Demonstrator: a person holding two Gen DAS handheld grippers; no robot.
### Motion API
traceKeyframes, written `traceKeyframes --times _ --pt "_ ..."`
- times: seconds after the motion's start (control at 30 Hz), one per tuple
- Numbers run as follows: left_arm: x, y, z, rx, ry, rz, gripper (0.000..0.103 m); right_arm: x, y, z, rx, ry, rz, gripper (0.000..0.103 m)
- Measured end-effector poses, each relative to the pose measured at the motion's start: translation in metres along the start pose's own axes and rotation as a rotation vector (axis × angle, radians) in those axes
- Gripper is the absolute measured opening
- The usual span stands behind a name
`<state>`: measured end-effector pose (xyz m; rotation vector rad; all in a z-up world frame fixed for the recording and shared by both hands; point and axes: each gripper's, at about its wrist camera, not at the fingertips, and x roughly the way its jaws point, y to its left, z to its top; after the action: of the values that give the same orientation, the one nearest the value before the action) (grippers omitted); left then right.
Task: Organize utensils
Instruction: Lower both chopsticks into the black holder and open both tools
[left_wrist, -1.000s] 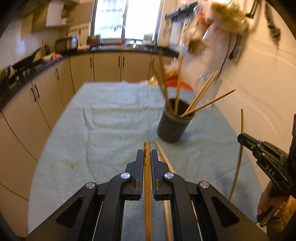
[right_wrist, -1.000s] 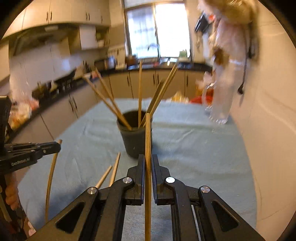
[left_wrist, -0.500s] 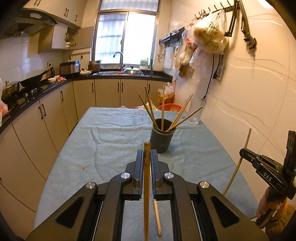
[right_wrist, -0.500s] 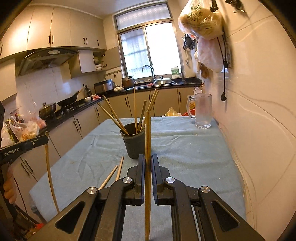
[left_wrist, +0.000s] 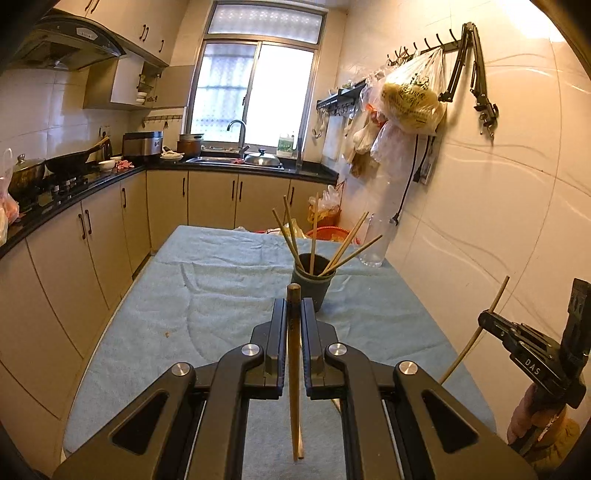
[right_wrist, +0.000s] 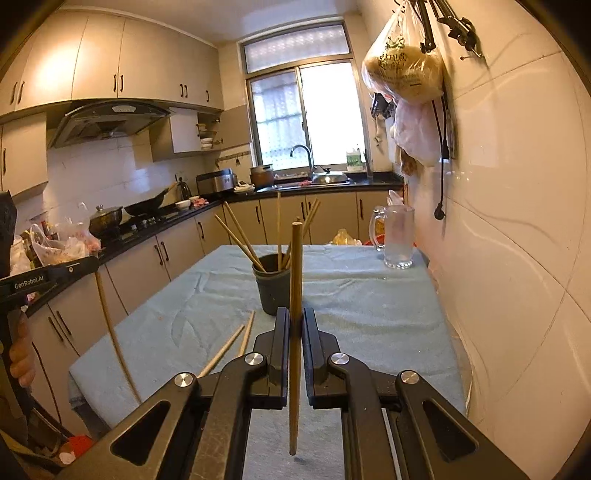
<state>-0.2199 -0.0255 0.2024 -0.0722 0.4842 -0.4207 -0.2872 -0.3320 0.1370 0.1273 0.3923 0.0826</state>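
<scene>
A dark cup (left_wrist: 313, 284) holding several wooden chopsticks stands on the towel-covered table; it also shows in the right wrist view (right_wrist: 272, 284). My left gripper (left_wrist: 294, 314) is shut on one chopstick (left_wrist: 294, 373), held upright above the table's near end. My right gripper (right_wrist: 295, 321) is shut on another chopstick (right_wrist: 294, 314), also raised. Each gripper shows in the other's view with its chopstick: the right one (left_wrist: 485, 321) at the right, the left one (right_wrist: 92, 262) at the left. Two loose chopsticks (right_wrist: 232, 343) lie on the towel before the cup.
A blue towel (left_wrist: 229, 295) covers the table. A glass mug (right_wrist: 397, 236) stands at the far right by the tiled wall. Bags hang from wall hooks (left_wrist: 410, 99). Kitchen cabinets and counter (left_wrist: 92, 221) run along the left and back.
Both grippers have lifted up and back from the table with their chopsticks; the cup now looks farther away and lower in both views.
</scene>
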Motion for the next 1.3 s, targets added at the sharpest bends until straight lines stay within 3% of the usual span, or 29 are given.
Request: traceKeyframes --times 0.33,0.77,0.97,1.17,1.3 --pt "0.012 -0.009 0.032 0.025 -0.039 -0.028 0.007 0.025 -0.001 0.029 0.047 -0.041 0.037 0.007" --pt "0.068 -0.017 0.127 -0.003 -0.131 -0.059 0.007 0.090 0.010 0.119 0.112 -0.189 0.123 0.007" --pt "0.119 -0.021 0.167 -0.041 -0.146 -0.081 0.007 0.139 0.014 0.150 0.092 -0.248 0.058 0.007" --pt "0.174 -0.027 0.174 -0.015 -0.136 -0.046 0.007 0.194 0.012 0.153 0.082 -0.205 -0.010 0.007" --pt "0.211 -0.024 0.165 -0.013 -0.078 -0.036 0.007 0.215 0.006 0.145 0.101 -0.152 -0.008 0.007"
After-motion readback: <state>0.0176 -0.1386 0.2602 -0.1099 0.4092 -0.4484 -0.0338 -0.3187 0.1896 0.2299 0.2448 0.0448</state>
